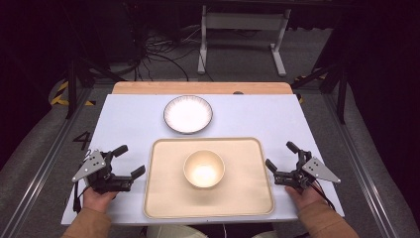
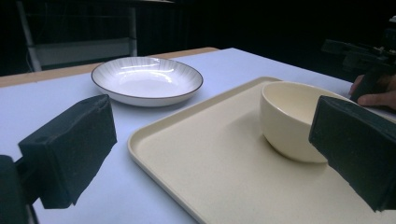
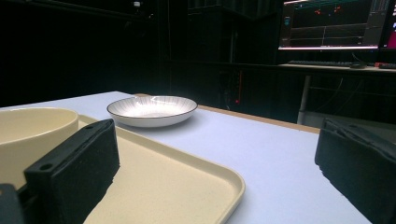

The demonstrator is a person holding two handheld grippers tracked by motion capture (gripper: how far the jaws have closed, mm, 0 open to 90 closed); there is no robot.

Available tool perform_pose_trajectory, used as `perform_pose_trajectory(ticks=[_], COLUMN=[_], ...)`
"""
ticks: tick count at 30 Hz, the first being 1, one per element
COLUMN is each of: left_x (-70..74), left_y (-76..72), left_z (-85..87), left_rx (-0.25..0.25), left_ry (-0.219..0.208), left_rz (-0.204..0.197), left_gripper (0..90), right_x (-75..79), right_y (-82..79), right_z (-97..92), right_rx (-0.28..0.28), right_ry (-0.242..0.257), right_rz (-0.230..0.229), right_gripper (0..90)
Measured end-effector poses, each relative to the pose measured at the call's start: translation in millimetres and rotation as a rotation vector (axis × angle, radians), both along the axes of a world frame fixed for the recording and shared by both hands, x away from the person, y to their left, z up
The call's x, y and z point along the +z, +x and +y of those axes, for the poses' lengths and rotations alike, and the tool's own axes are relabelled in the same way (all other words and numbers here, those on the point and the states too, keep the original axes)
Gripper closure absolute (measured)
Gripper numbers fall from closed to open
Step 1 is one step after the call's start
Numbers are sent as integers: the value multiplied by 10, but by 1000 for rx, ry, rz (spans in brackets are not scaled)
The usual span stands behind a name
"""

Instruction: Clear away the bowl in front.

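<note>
Both forearms in tan sleeves come in at the near edge of the table (image 1: 129,124), each hand holding a gripper low beside the cream tray (image 1: 163,198). On the left side, the left gripper (image 1: 130,160) sits just off the tray's left rim with its jaws spread wide and nothing between them; a grey three-cornered plate rides on top of it. Across the tray, the right gripper (image 1: 280,154) rests near the right rim, its jaws likewise spread apart and empty. Between the two, a cream bowl (image 1: 204,168) stands upright in the middle of the tray, well clear of either gripper. From the left gripper view the bowl (image 2: 292,121) appears just past the right-hand jaw pad, with the other hand farther off at the far right. Beyond the tray, toward the far side of the table, a white plate (image 1: 188,114) with a dark rim and fine ribbed lines lies flat on the pale blue surface, near the tray's far edge without touching it. Along the table's far edge runs a strip of bare wood.
</note>
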State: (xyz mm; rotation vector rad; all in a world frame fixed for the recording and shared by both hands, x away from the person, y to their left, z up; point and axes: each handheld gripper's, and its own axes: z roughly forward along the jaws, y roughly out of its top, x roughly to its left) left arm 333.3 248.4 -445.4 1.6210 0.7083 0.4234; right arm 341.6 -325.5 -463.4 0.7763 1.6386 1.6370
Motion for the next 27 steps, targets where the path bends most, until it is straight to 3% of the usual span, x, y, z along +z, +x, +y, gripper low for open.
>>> perform_pose_trajectory(ticks=[14, 27], left_x=[-242, -245], left_y=[44, 32], left_z=[-49, -48], left_rx=[7, 14], left_ry=[31, 36], left_rz=[61, 53], left_gripper=[10, 9], right_x=[0, -1], right_y=[-1, -1], right_z=[0, -1], right_rx=[0, 0], right_ry=[0, -1], right_rz=[-1, -2], right_gripper=[1, 1])
